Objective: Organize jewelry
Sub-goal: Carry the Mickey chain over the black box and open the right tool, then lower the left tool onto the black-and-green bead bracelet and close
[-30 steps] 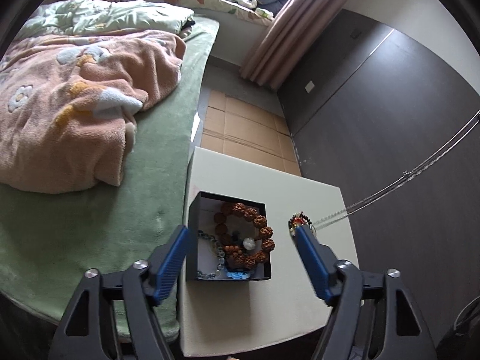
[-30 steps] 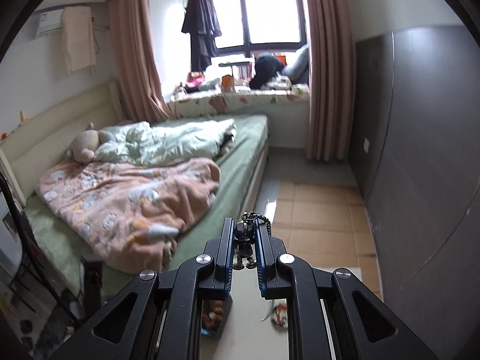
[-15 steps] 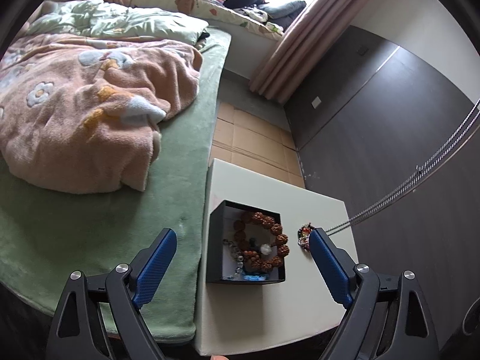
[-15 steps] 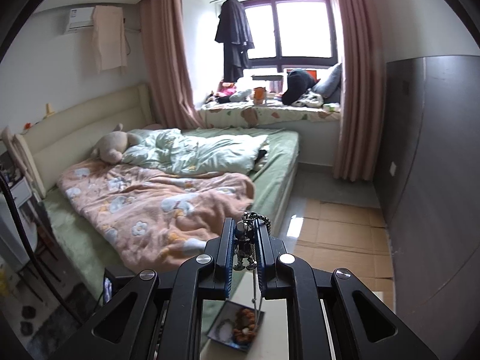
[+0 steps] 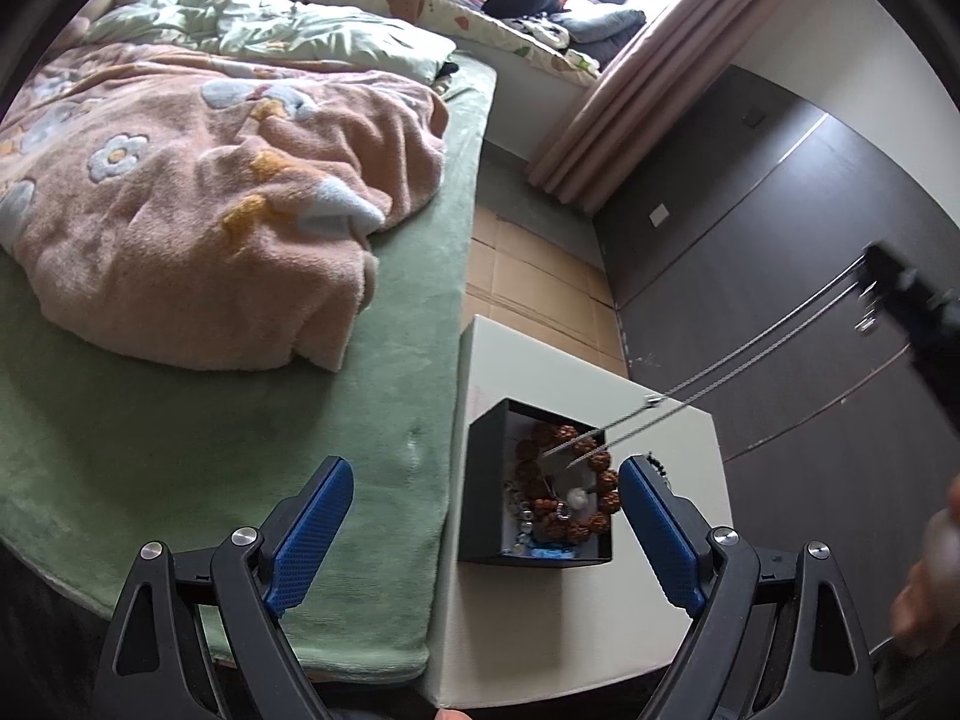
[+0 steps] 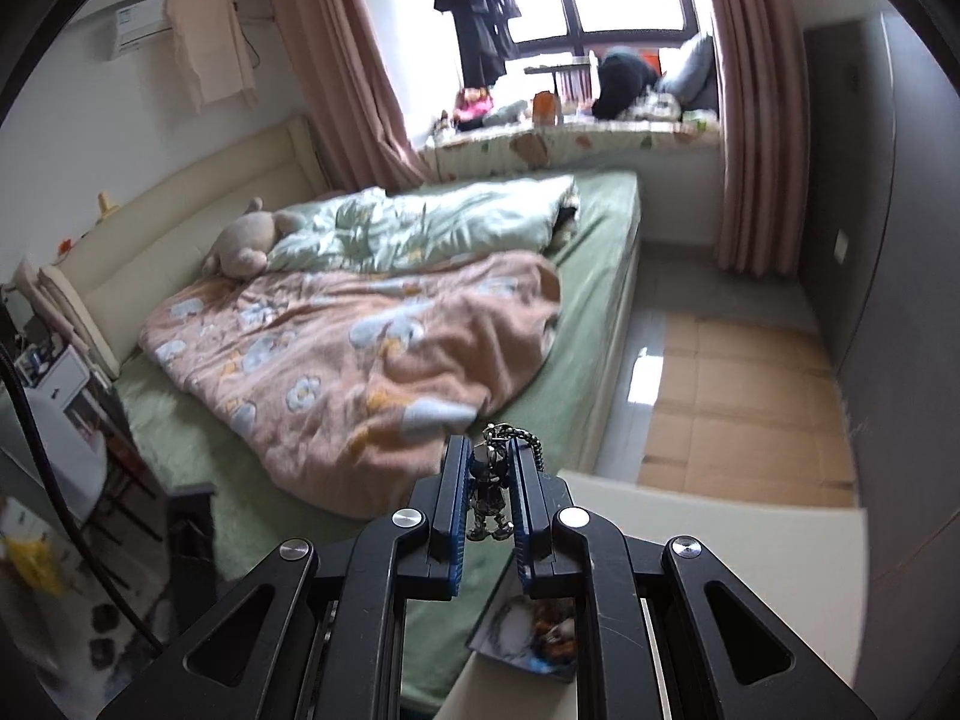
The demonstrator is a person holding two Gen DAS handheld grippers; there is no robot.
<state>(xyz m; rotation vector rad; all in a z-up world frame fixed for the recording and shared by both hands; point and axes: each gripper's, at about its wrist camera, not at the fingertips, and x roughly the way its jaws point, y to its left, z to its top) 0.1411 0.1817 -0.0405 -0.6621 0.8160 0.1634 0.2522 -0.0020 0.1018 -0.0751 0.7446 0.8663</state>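
You are working over a small white table (image 5: 576, 642) that is standing just beside the bed (image 5: 252, 456). A black open box (image 5: 480, 492) is sitting directly on the tabletop, near the edge closest to the bed. A dark beaded piece (image 5: 659, 467) is lying on the table just right of the box, mostly hidden. On the bed's green cover, a pink flowered blanket (image 5: 198, 198) is lying bunched, with a pale green quilt (image 5: 288, 30) lying beyond it.
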